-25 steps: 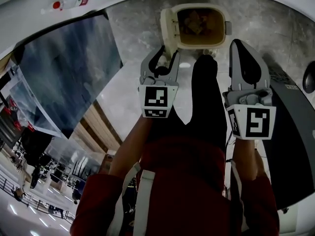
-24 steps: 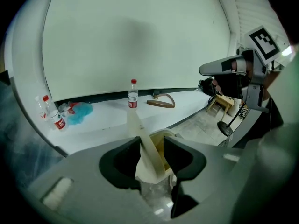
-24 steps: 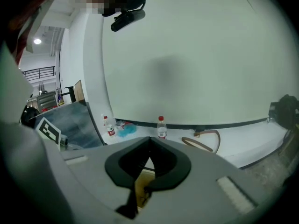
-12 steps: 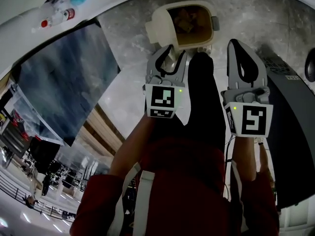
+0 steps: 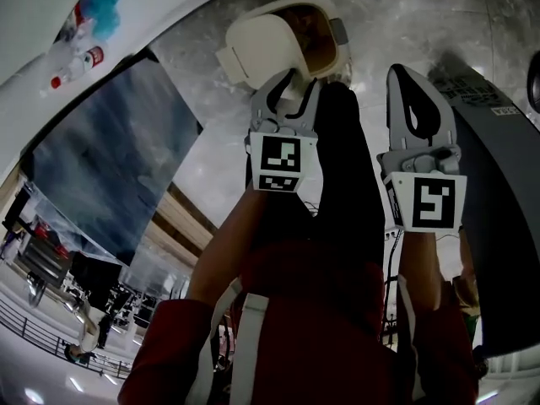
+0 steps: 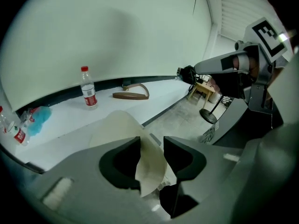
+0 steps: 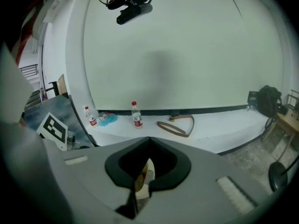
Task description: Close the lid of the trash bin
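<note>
A: Floor (image 5: 439,24)?
B: Grey, marbled. Trash bin (image 5: 253,53) stands on it.
A: Ledge (image 7: 224,129)?
B: White, along the wall. Two bottles (image 7: 136,115), blue cloth (image 7: 110,119), looped brown strap (image 7: 176,125).

open marble floor (image 5: 211,133) left of the bin (image 5: 321,45), passable. tilted lid (image 5: 261,49) blocking most of the bin's mouth from the left. dark leg (image 5: 350,167) rising just before the bin; grey cabinet (image 5: 506,192) crowding the right side.

Right gripper (image 7: 149,139) jaws together, trash bin (image 7: 144,179) beyond them
</note>
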The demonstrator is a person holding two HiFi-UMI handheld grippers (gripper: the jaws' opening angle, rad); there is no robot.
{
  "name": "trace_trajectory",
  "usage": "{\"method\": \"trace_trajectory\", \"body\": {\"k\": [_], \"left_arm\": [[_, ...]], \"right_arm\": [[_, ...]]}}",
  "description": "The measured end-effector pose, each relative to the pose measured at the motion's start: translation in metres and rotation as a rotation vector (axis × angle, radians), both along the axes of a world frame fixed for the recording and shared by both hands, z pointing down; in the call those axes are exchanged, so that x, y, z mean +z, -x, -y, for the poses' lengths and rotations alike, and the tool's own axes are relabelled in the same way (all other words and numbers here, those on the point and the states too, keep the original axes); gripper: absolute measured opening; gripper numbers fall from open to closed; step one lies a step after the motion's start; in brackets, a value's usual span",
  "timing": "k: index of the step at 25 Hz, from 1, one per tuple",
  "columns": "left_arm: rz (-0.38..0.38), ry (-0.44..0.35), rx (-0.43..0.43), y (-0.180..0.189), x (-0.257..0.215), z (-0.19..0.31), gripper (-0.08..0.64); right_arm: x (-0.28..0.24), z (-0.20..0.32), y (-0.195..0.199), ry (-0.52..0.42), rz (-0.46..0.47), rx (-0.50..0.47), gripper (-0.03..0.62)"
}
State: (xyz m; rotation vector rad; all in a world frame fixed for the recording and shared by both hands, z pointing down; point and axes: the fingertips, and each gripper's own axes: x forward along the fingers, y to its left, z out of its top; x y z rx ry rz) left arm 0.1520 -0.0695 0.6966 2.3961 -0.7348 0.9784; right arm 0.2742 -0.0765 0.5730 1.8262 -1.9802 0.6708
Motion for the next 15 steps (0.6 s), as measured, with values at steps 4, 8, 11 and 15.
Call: {"method": "trace_trajectory", "body": {"k": [4,8,11,15], "left_arm": [[0.008,0.021,0.031,-0.02,0.023,-0.003,0.161],[0.023,0.032,0.079,-0.037,0.045,-0.006,0.161],[0.032,0.047,0.108,-0.048,0.061,-0.009,0.161],[0.039,0.063,0.131,-0.058,0.084,-0.011,0.161]], "right_arm": [[0.021,-0.006,-0.014,0.022,0.007,0.007,0.002],[0.041,-0.009,-0.023,0.046,0.011,0.009,0.002],[0.057,-0.014,-0.03,0.068,0.009,0.009,0.001],[0.074,-0.014,-0.033,0.081,0.03,0.018,0.001]]}}
